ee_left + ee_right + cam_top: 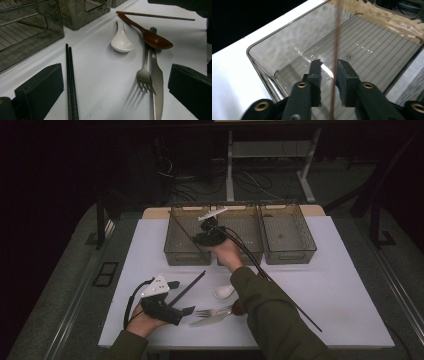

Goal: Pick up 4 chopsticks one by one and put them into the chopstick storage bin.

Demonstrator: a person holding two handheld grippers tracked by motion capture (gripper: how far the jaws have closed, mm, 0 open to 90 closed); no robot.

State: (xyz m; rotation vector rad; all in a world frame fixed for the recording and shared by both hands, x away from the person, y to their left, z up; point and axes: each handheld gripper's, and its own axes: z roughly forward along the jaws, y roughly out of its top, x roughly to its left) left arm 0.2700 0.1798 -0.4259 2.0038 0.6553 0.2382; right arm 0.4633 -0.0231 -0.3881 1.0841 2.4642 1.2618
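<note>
Your right gripper (329, 68) is hanging over the leftmost tray (265, 47), at the far edge of the counter (345, 285), with its jaws a narrow way apart and a thin brown chopstick (336, 50) standing between them; whether the pads are actually pressing on the chopstick I cannot tell, since a slim gap is showing on either side. In the high view that gripper (209, 234) is sitting over the left tray (176, 236) of a row of three smoky clear trays, with the middle tray (250, 232) and the right tray (292, 232) just beside it. Your left gripper (180, 297) is resting near the front-left corner of the counter, jaws spread wide and holding nothing. Just ahead of it, black chopsticks (71, 82) are lying side by side, and further along the front edge a fork (144, 72) and a knife (157, 82) are lying touching each other. Beyond them a white soup spoon (121, 41) and a brown wooden spoon (152, 38) are lying near each other, with a second brown chopstick (155, 16) lying past the wooden spoon.
</note>
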